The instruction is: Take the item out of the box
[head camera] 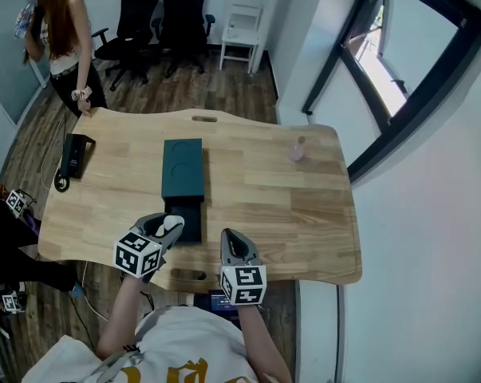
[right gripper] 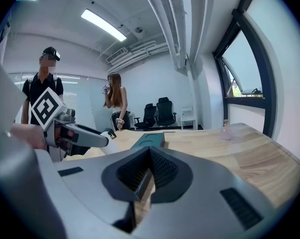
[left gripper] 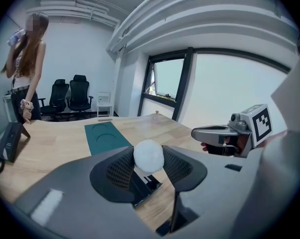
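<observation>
A teal box (head camera: 183, 168) lies in the middle of the wooden table (head camera: 304, 214), with its dark inner tray (head camera: 191, 220) slid out toward me. My left gripper (head camera: 171, 227) hovers over that tray, shut on a white ball (head camera: 175, 223). In the left gripper view the ball (left gripper: 149, 156) sits pinched between the two pads of the left gripper (left gripper: 149, 167), lifted above the table. My right gripper (head camera: 230, 238) hangs just right of the tray, shut with nothing in it; its pads meet in the right gripper view (right gripper: 149, 171).
A black device (head camera: 72, 156) rests at the table's left end and a small pink bottle (head camera: 296, 151) at the far right. A person (head camera: 61, 38) stands past the far left corner. Office chairs (head camera: 164, 18) and a white stool (head camera: 242, 34) stand behind.
</observation>
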A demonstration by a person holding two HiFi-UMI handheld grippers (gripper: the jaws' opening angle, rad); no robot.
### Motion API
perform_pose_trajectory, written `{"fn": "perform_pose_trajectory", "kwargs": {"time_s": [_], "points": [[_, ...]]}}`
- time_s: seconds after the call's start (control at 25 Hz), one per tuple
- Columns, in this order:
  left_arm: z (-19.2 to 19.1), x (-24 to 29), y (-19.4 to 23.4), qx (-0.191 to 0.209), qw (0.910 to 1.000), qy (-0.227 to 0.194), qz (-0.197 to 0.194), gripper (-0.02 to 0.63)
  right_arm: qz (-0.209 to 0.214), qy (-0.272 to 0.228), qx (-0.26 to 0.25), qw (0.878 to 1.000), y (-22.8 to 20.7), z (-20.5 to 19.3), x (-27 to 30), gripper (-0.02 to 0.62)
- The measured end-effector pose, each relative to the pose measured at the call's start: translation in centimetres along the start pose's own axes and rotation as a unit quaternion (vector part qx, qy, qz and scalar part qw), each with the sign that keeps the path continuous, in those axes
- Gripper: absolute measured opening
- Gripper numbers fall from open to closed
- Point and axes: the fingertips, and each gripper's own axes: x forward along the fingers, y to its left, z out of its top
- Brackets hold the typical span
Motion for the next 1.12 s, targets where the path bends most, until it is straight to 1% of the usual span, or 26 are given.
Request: {"fn": "perform_pose_trajectory", "kwargs": {"time_s": [0.24,0.44,0.6,0.88,1.12], "points": [[-0.1,0.0,0.0,0.012,0.9999,0.007,0.008,0.179,-0.014,0.001,-0.001,1.000,-0.8,-0.1,-0.3,0.005],[0.0,0.0,0.4,0.001,0.9999,0.008,0.011,0.179,-0.017,0.001,-0.001,1.000,-0.9,0.0,-0.3,0.005],[0.1,-0.3,0.5,0.000,0.9999,0.005,0.015,0.179,-0.017,0.001,-0.002,1.000,-0.9,0.1,-0.3,0.005],[-0.1,-0.6,1.0,-0.012,0.9997,0.001,0.022,0.179,-0.011,-0.003,-0.002,1.000,-0.3,0.3,-0.1,0.005],[-0.3,-1.0,1.4,-0.015,0.9996,0.003,0.025,0.179,-0.006,0.002,-0.008,1.000,0.2,0.1,0.2,0.005]]}}
